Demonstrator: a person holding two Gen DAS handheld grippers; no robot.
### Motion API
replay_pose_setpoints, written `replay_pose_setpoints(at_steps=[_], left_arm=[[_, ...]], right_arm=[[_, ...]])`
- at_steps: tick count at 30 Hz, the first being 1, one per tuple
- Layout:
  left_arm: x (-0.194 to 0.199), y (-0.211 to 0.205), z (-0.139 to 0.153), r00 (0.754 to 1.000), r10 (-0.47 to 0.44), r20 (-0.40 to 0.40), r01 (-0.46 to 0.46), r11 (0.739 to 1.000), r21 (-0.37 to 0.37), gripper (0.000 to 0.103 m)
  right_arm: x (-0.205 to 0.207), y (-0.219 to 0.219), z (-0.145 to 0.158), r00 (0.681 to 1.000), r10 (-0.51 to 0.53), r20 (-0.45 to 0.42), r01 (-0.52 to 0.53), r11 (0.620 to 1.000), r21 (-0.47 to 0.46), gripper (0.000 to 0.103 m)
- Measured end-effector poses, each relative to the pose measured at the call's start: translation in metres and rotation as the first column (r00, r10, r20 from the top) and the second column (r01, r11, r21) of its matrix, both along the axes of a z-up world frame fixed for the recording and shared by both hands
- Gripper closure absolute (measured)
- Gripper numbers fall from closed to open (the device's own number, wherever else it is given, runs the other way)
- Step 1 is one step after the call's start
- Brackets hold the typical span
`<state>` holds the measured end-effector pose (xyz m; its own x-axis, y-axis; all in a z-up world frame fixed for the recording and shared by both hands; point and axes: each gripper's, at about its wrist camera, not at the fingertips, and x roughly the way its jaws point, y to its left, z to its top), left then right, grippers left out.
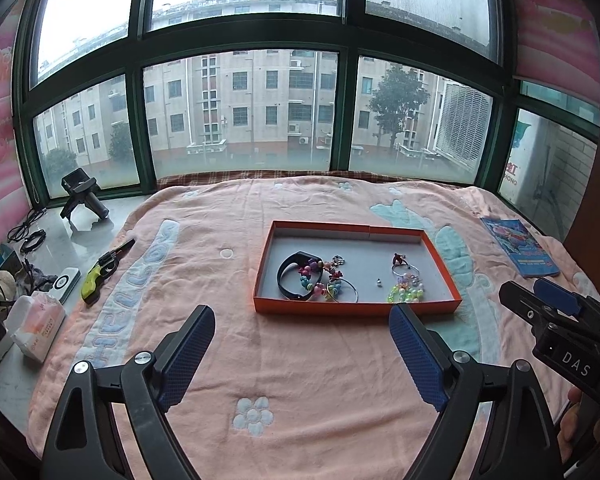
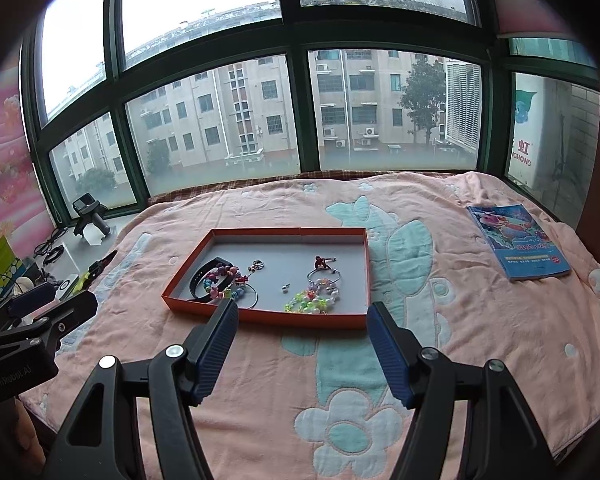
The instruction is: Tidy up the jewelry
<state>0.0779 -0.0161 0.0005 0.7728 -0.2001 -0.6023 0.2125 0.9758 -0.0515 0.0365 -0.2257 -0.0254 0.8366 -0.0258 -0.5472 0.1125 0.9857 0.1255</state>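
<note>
Orange-rimmed shallow cardboard tray [image 2: 367, 264] of beaded bracelets [image 2: 312, 300] lay just ahead of both empty, wide-open tongs. Right gripper [image 2: 302, 320] seemed nearer than left gripper [image 1: 302, 326].

Jewelry [image 1: 328, 280] loose in orange tray [image 1: 356, 308]

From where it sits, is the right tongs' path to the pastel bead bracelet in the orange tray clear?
Probably yes: the right tongs are open and empty, and the pastel bead bracelet lies just past the shallow orange tray's near wall, uncovered.
</note>
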Motion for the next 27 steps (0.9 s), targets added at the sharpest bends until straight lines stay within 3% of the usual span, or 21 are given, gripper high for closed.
replay_pose_setpoints(at_steps=[23, 27], left_arm=[[-0.0022, 0.0003, -0.0021, 1.0, 0.004, 0.004, -0.004, 1.0, 0.017, 0.0], [-0.0014, 0.001, -0.0026, 1.0, 0.005, 0.002, -0.005, 1.0, 0.017, 0.0]], right_arm=[[-0.0007, 0.0008, 0.0009, 1.0, 0.015, 0.0, -0.015, 1.0, 0.005, 0.029], [-0.0006, 0.0023, 0.0006, 1.0, 0.021, 0.001, -0.021, 1.0, -0.001, 0.023]])
